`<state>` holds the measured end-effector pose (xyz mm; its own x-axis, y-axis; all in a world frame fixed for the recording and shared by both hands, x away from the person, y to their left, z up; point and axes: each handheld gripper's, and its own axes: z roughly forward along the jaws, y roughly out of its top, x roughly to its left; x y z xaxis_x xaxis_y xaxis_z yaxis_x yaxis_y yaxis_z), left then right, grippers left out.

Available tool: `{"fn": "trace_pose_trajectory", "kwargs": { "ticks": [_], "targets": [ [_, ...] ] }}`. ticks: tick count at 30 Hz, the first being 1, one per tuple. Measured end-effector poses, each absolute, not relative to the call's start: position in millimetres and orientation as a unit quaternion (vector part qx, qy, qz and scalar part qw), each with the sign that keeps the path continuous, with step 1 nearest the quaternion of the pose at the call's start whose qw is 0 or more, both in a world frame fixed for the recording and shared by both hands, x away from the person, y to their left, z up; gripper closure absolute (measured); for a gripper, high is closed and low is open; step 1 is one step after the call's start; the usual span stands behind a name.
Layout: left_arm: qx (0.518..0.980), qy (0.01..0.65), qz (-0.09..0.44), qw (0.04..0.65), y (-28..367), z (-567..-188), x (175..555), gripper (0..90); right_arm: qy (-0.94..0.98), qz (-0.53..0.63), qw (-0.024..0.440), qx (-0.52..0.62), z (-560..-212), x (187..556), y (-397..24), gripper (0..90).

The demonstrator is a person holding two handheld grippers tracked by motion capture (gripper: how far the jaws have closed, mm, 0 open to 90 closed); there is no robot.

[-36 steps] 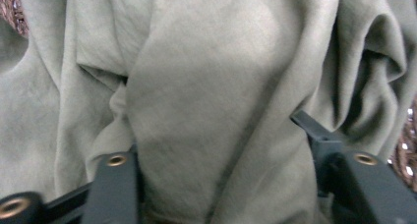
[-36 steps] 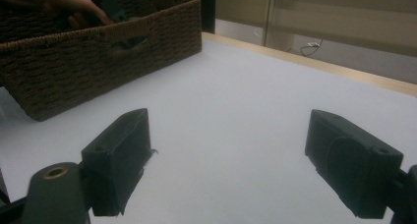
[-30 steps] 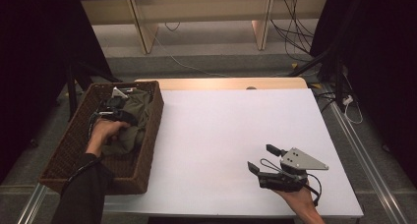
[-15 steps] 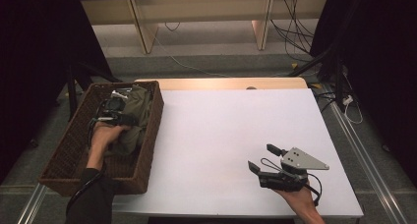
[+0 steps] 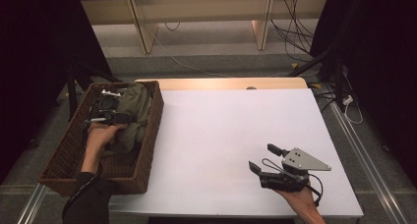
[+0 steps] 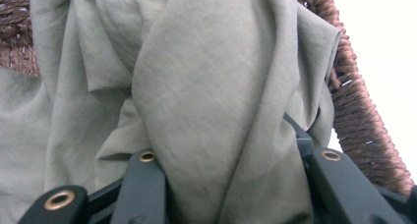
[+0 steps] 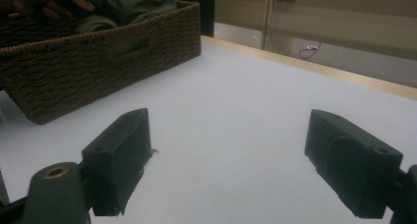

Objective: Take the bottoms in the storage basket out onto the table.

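Left tool: closed on a thick fold of the olive-green cloth, seen in the left gripper view bunched between both jaws. The cloth lies inside the wicker basket, which stands at the desk's left edge; most of the fabric rests in the basket's far half, piled against its right wall.

Right tool: jaws wide apart, nothing between them, held just above the desk near the front right corner, well apart from the basket.

Risks noted:

1. The grip takes one bunched fold, not a hem. On lifting, the fabric is likely to slide through the jaws and drop back, since the bulk hangs free.
2. The cloth drapes against the woven rim. Drawing it sideways over that wall could snag it on the rough weave or drag the light basket across the desk, possibly off the left edge.
3. The right tool stands too far off to steady the basket or take a second hold quickly.
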<state>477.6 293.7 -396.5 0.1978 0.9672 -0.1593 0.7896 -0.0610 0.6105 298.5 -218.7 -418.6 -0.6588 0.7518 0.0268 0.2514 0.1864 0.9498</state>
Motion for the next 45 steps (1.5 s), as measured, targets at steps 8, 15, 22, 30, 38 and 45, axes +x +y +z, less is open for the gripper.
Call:
{"fn": "trace_pose_trajectory", "kwargs": {
  "ticks": [8, 15, 22, 30, 38, 45],
  "targets": [
    [0.701, 0.613, 0.160, 0.327, 301, -387, 472, 58.7, 0.736, 0.537, 0.232, 0.342, -419, 298, -218, 18.6],
    [0.694, 0.612, 0.168, 0.341, 303, -381, 469, 58.7, 0.737, 0.536, 0.231, 0.342, -419, 298, -219, 18.6],
    [0.684, 0.609, 0.172, 0.363, 305, -375, 466, 58.7, 0.736, 0.536, 0.231, 0.341, -419, 298, -218, 18.6],
    [0.680, 0.603, 0.179, 0.378, 302, -370, 465, 58.6, 0.736, 0.536, 0.232, 0.341, -420, 299, -218, 18.6],
    [0.672, 0.595, 0.182, 0.401, 303, -363, 461, 58.5, 0.737, 0.536, 0.232, 0.341, -420, 298, -219, 18.6],
    [0.667, 0.589, 0.187, 0.415, 301, -356, 458, 58.5, 0.736, 0.536, 0.232, 0.341, -420, 298, -219, 18.6]
  ]
}}
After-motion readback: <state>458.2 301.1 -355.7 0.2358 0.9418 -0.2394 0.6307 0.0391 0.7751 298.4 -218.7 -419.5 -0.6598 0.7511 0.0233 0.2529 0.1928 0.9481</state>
